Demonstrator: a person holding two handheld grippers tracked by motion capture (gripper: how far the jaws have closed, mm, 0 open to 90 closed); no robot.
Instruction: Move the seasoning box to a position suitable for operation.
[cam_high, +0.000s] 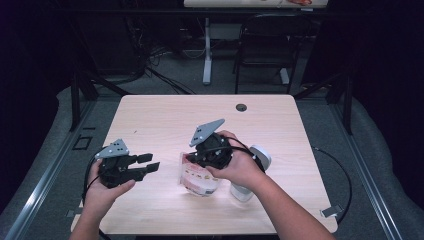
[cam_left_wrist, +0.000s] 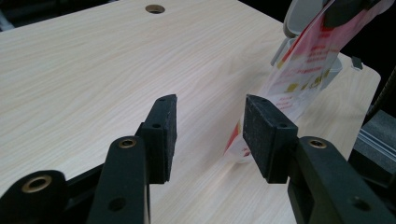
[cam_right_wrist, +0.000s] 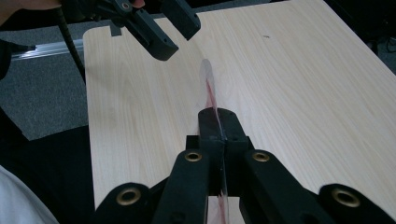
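The worktop (cam_high: 165, 115) is pale wood grain with rounded corners and a small round cable hole (cam_high: 241, 107) near its far edge; it stands on grey carpet in a dim room, with a black chair (cam_high: 265, 45) and a white table leg (cam_high: 207, 50) beyond the far edge and a black cable (cam_high: 345, 185) looping on the floor off the right edge. The left hand (cam_high: 102, 192) comes in at the near left corner and holds the left tongs (cam_high: 150, 162) roughly level above the worktop, pointing toward the bag; the jaws stand apart and released, nothing between the pads. The right hand (cam_high: 242, 167) reaches in from the near right edge, wrist bent, and holds the right tongs (cam_right_wrist: 218, 122) near the middle of the near half of the worktop, a grey three-cornered plate on top; the jaws are clenched on the thin top edge of the plastic bag (cam_high: 199, 179). The bag is clear film printed in red and white with small yellow marks; it hangs from the clenched jaws, its lower end close to the worktop; whether it touches I cannot tell; in the right gripper view it shows edge-on as a thin strip. A white container (cam_high: 250, 175) stands just behind the bag, toward the right edge.
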